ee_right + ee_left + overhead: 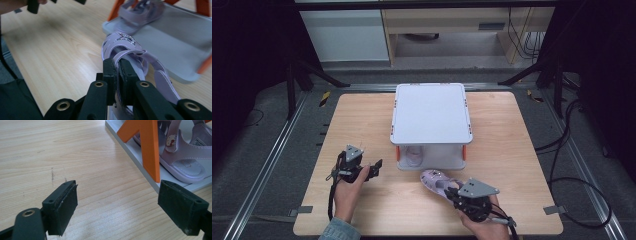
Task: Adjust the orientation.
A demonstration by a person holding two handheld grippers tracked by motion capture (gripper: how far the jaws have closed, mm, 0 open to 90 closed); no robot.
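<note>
A lilac sandal lies tilted just in front of the rack, with my right gripper shut on it. In the right gripper view the jaws pinch a strap of this sandal. A second lilac sandal sits on the lower shelf of the white two-level rack, also seen in the left gripper view. My left gripper rests left of the rack, open with nothing between its jaws.
The rack has orange corner posts and a grey lower shelf. Bare wooden tabletop lies to its left, right and front. The other hand's gripper shows at the top left of the right gripper view.
</note>
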